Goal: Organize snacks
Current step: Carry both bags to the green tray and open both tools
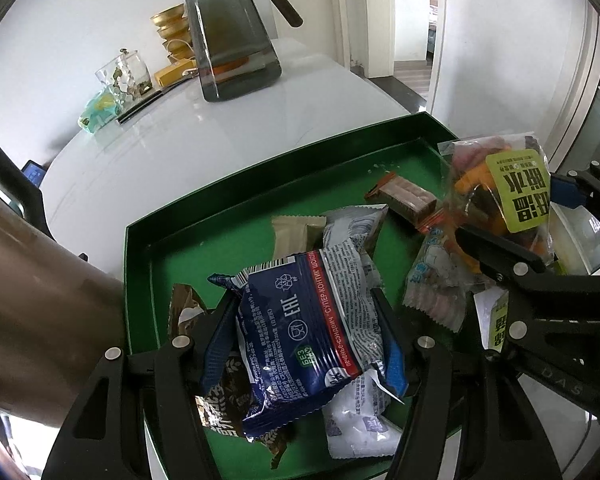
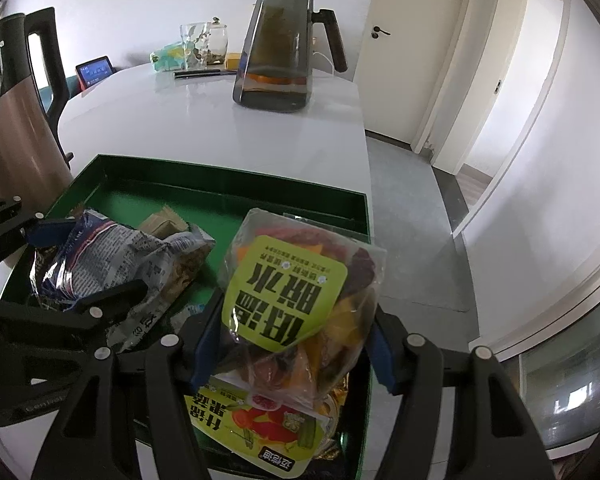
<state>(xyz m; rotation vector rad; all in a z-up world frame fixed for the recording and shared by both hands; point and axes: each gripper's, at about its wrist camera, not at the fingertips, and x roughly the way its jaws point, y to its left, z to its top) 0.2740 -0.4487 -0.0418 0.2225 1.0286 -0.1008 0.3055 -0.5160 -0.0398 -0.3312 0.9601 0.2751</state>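
We could not read the small print on the blue biscuit packet [image 1: 300, 336], which hid most of the white packet [image 1: 356, 428] and brown packet [image 1: 220, 408] beneath it. The kettle [image 2: 8, 120] was cut off by the left edge. The tablet screen [image 2: 95, 70] was too small to read.

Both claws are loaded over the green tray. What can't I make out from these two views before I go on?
- Snacks under the blue packet: left wrist view, covered by it and the left claw.
- Second green-label bag: right wrist view, mostly hidden by the held dried-fruit bag and right claw.
- Tray near edge: cut off by both frames.
- Small screen: too small to read.
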